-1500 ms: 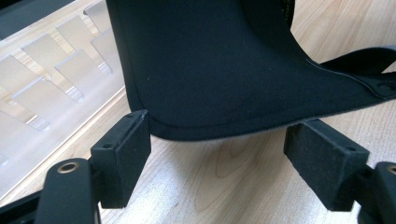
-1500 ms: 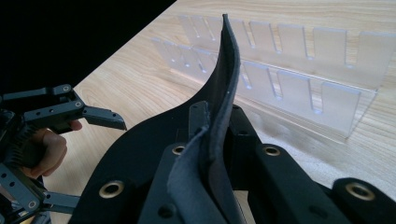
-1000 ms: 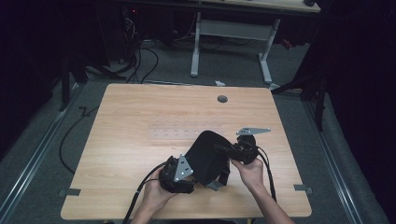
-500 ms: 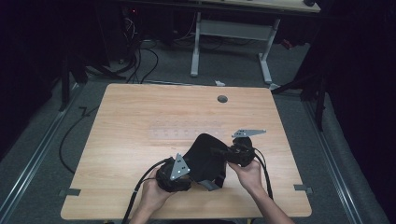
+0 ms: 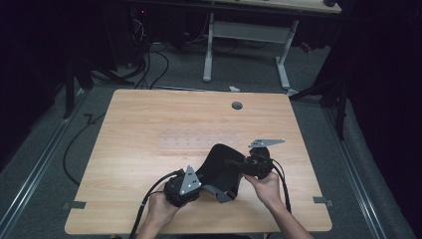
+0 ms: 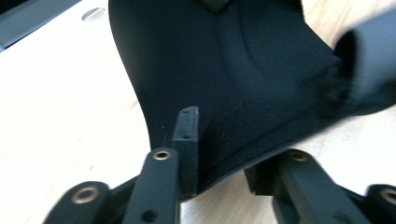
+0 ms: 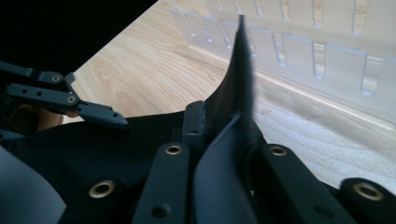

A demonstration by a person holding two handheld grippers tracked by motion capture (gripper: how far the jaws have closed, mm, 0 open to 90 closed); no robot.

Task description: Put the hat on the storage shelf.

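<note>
Black cloth on table, R gripper pinching edge; L gripper fingers closing round it

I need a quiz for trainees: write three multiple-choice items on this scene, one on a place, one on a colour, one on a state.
1. Where is the grey hole in the table?
A. Near edge
B. Near the far edge, about midway
C. Left corner

2. What colour is the sheet?
A. White
B. Black
C. Red

3. How does the sheet lie?
A. Flat on the table
B. Curved, one side raised
C. Rolled into a tube

Answers:
1 B, the high view shows it by the far edge.
2 B, it is black in every view.
3 B, the right gripper view shows one side standing up.
</note>
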